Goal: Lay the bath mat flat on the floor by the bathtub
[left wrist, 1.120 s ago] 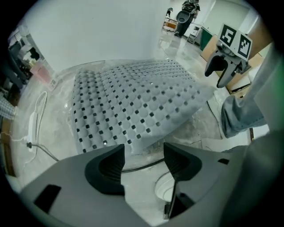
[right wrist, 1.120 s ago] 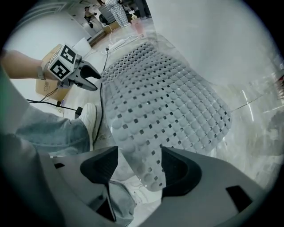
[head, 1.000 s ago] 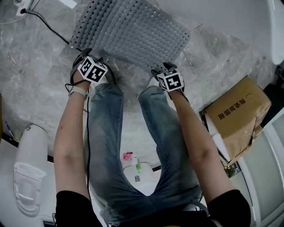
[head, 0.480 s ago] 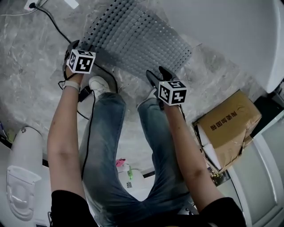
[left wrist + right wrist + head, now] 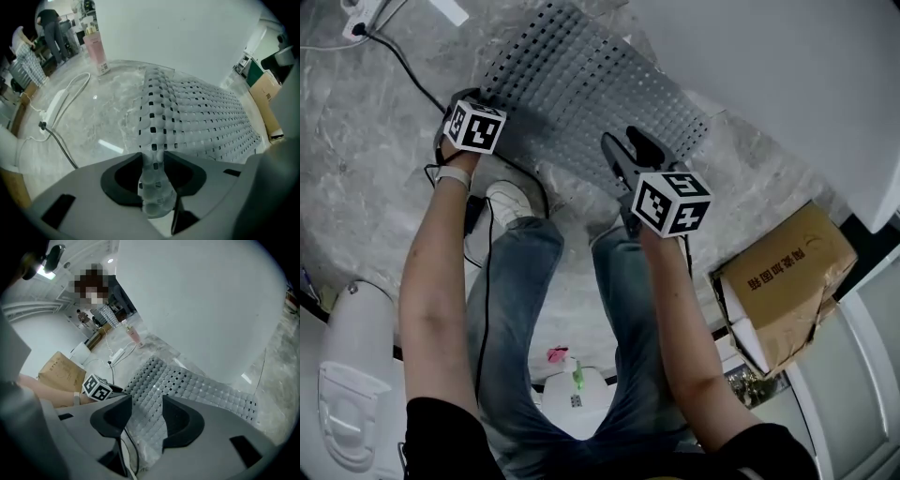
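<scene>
**Grey rubbery mat beside the tub, one corner not yet down**

Spread over the marble floor (image 5: 366,169) just beside the white bathtub (image 5: 787,66): the bath mat (image 5: 600,84), a grid of small bumps and holes. Runs lengthwise from upper left to lower right in the head view, long side roughly parallel to the tub wall. One short end toward the power cable (image 5: 394,52), the other toward the cardboard box (image 5: 787,272).

Judged soft and floppy: gathers into a narrow ridge where pinched and drapes away in a shallow wave. Probably light, grippy rather than slick, and in no way fragile. Best taken at the corners of one long edge, both at once, to keep the sheet from buckling in the middle.

Left gripper (image 5: 152,164): jaws just been closing, now clamped on the bunched near-left corner, which is raised off the floor. Right gripper (image 5: 143,416): jaws just been closing too, yet apart — poised above the mat's near edge, with mat showing in the gap and no pad seen pressing on it.

Likely little left to do beyond lowering that raised corner and smoothing the ripple behind it.
</scene>
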Tool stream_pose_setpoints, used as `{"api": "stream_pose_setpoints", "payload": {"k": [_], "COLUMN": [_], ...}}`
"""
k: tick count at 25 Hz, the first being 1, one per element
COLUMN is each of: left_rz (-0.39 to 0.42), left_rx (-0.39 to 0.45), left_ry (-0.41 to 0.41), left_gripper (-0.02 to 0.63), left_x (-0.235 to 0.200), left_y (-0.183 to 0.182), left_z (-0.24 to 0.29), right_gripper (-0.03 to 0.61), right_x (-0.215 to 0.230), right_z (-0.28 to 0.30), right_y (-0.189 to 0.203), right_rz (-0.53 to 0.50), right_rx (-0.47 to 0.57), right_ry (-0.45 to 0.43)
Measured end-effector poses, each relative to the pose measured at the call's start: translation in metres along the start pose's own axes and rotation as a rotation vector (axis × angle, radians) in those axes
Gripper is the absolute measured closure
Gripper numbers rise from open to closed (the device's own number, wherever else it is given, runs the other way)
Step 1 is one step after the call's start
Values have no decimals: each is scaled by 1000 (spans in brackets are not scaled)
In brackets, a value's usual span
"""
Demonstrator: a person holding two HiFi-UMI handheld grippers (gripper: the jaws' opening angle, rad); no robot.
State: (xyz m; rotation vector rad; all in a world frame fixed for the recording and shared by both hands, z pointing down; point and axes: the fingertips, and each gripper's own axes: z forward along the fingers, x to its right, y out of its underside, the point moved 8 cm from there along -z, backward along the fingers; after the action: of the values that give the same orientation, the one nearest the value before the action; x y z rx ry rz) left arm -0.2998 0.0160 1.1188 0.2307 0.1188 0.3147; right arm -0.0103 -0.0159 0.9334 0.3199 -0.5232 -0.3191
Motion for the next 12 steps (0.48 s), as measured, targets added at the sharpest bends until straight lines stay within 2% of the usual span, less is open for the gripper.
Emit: {"api": "stream_pose_setpoints", "payload": {"k": [5, 12], "left_rz": [99, 373], "left_rx": [121, 279], "left_ry": [-183, -478], "left_gripper": [485, 485], "left_x": [0, -14], "left_y": [-33, -101], "left_z": [-25, -60], "right_gripper": [361, 371], "right_x": [20, 41], "right_z": [-10, -20], "right_y": [0, -7], "right_rz": [-7, -13], "right_rx": [-14, -2], "right_ry": [15, 31]}}
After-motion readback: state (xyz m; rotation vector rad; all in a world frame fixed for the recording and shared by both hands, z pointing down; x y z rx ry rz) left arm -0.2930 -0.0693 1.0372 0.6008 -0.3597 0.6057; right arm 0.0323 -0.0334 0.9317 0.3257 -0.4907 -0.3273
